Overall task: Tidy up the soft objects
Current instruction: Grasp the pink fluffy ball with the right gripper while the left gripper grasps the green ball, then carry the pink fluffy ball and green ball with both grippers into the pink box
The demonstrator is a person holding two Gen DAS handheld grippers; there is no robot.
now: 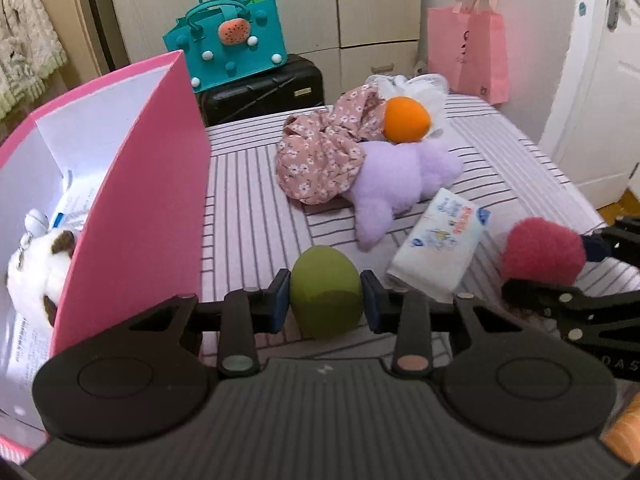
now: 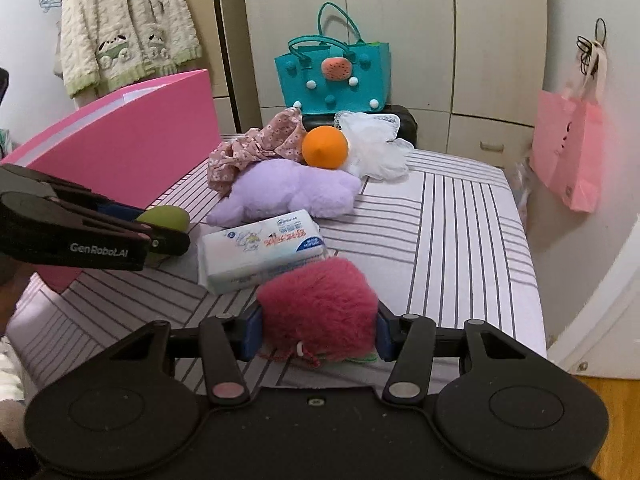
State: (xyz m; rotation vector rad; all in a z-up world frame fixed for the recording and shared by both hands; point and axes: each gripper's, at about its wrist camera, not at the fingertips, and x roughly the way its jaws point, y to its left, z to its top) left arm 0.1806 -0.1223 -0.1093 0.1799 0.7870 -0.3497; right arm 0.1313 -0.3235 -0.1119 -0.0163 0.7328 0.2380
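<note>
Item: olive-green egg-shaped soft sponge (image 1: pixel 326 294), sitting between the pads of the left gripper (image 1: pixel 326 300), which pinched it at both flanks, just above the striped bedsheet (image 1: pixel 256 200) and near the pink open-topped storage box (image 1: pixel 136 184) at left.

Item: crimson fluffy plush pouch (image 2: pixel 318 306), clamped across its width by the right gripper (image 2: pixel 318 336), near edge of the bed.

Handling, as judged: each piece likely wanted a light squeeze only, lifted clear of the box wall before release inside, one after the other.

Beyond: white tissue pack (image 2: pixel 260 250), lilac plush toy (image 2: pixel 288 194), orange egg-shaped sponge (image 2: pixel 324 146).

Not legible: box floor mostly hidden by its wall; the pouch's underside and drawstring partly concealed; sponge's base unseen.
</note>
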